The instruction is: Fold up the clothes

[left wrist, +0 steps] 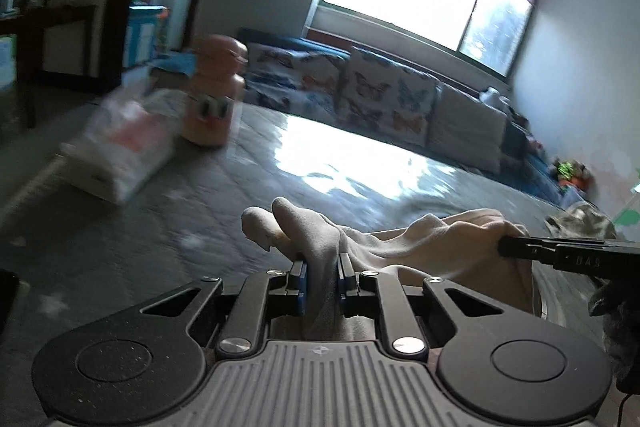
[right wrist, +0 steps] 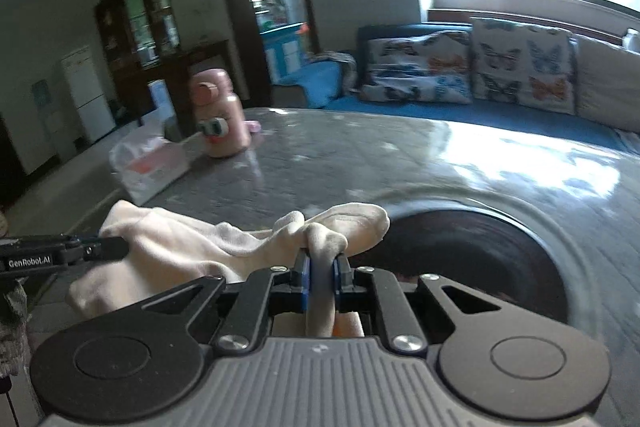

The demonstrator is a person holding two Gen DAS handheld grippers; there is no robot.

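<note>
Left wrist view: the left gripper [left wrist: 322, 281] is pinching a bunched end of the cream garment [left wrist: 404, 251] above the grey table [left wrist: 200, 211]; the right gripper [right wrist: 320, 277], entering at 3 o'clock, is clamping the other end. A pink bottle [left wrist: 214, 91] is standing at 10 o'clock.

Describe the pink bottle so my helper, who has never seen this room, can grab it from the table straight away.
Start at the grey quilted table in front of the blue sofa with butterfly cushions. Near its far left edge, beside a white plastic-wrapped package, stands the pink bottle. It is the only upright, rounded pink thing there, with cartoon eyes on its front.
</note>
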